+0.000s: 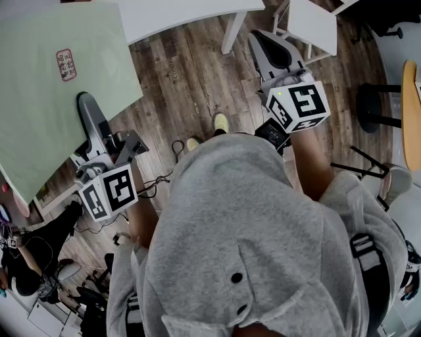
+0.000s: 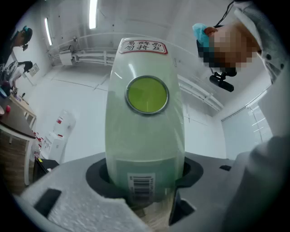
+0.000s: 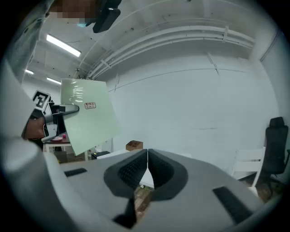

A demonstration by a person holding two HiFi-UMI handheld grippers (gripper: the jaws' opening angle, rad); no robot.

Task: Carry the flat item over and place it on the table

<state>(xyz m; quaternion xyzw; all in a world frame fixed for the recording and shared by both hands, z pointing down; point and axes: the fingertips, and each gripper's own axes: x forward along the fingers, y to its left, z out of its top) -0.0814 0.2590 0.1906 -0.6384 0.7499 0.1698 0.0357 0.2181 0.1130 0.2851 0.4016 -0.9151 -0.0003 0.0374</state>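
The flat item is a pale green board (image 1: 59,85) with a red stamp label near one edge. It is held up in the air at the upper left of the head view. My left gripper (image 1: 89,108) is shut on its lower edge. In the left gripper view the board (image 2: 145,131) rises straight out from between the jaws, showing a round green ring, a barcode and the red label at its far end. My right gripper (image 1: 266,49) is shut with nothing in it, its pads meeting (image 3: 147,168). The right gripper view shows the board (image 3: 88,118) off to the left.
A white table (image 1: 184,16) stands ahead at the top, with a white chair (image 1: 309,26) to its right. A black stool (image 1: 375,105) and a wooden tabletop edge (image 1: 412,112) are at the right. Wood floor with cables (image 1: 158,181) lies below.
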